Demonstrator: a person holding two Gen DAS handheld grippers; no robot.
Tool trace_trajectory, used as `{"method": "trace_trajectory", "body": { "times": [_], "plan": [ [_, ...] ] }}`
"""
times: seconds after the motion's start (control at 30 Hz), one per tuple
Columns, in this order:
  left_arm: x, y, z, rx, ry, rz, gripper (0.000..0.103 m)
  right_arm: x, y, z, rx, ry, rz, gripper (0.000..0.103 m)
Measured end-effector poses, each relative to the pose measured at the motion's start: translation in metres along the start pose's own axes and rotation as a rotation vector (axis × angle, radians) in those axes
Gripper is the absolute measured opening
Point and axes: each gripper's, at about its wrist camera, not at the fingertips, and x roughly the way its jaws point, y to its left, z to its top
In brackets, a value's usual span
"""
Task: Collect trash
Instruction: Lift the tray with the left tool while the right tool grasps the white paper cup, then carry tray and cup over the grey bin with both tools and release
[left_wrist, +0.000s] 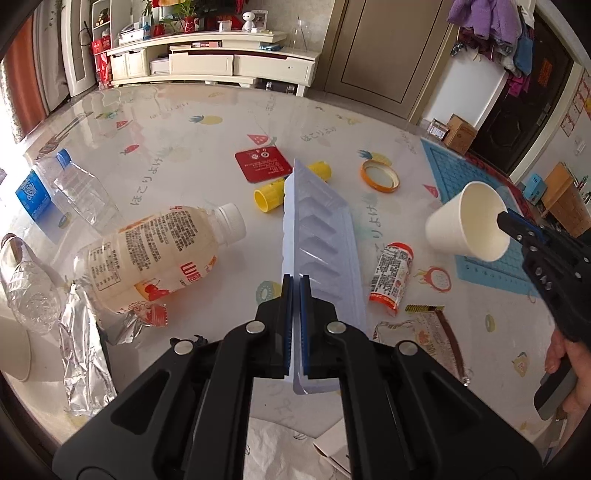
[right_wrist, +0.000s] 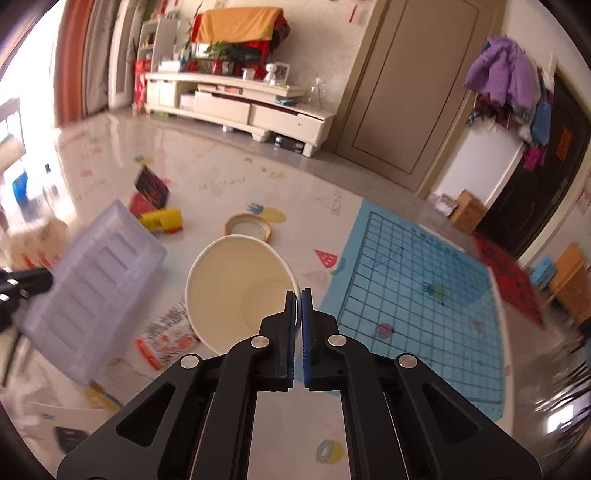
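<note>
My left gripper (left_wrist: 296, 280) is shut on the edge of a clear bluish plastic tray (left_wrist: 317, 236) and holds it above the floor; the tray also shows at the left of the right wrist view (right_wrist: 96, 284). My right gripper (right_wrist: 298, 295) is shut on the rim of a white paper cup (right_wrist: 236, 288), held in the air; it also shows at the right of the left wrist view (left_wrist: 467, 221). On the floor mat lie a milky drink bottle (left_wrist: 155, 258), a clear water bottle (left_wrist: 70, 192), a yellow tube (left_wrist: 291, 184), a small red-labelled bottle (left_wrist: 391, 277) and an orange lid (left_wrist: 379, 176).
Crumpled foil (left_wrist: 81, 343) and a crushed clear bottle (left_wrist: 29, 291) lie at the left. A red card (left_wrist: 264, 162) and a snack wrapper (left_wrist: 436, 332) lie on the mat. A blue grid mat (right_wrist: 417, 295) is at the right. A white cabinet (left_wrist: 214, 62) stands at the far wall.
</note>
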Motion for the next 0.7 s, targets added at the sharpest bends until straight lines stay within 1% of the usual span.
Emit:
{"method": "trace_trajectory", "body": {
  "times": [0.03,0.1,0.2,0.3,0.47,0.6,0.7],
  "plan": [
    [-0.004,0.000,0.001,0.001,-0.008,-0.001,0.002,-0.009,-0.003,0.002,0.000,-0.016,-0.004,0.003],
    [-0.014,0.001,0.003,0.002,-0.024,0.005,0.002,-0.022,-0.005,0.007,0.010,-0.035,0.022,0.003],
    [-0.034,0.005,0.005,-0.005,-0.047,0.009,0.002,-0.045,-0.003,0.015,0.029,-0.064,0.092,0.003],
    [-0.056,0.013,0.004,-0.005,-0.073,0.025,0.002,-0.065,0.008,0.020,0.036,-0.090,0.172,0.003],
    [-0.098,0.037,-0.004,-0.012,-0.115,0.082,0.002,-0.092,0.040,0.028,-0.001,-0.126,0.277,0.003],
    [-0.129,0.064,-0.019,-0.029,-0.137,0.143,0.002,-0.107,0.074,0.031,-0.039,-0.133,0.371,0.003],
    [-0.151,0.088,-0.033,-0.060,-0.146,0.196,0.002,-0.117,0.103,0.035,-0.071,-0.132,0.442,0.003]
  ]
}}
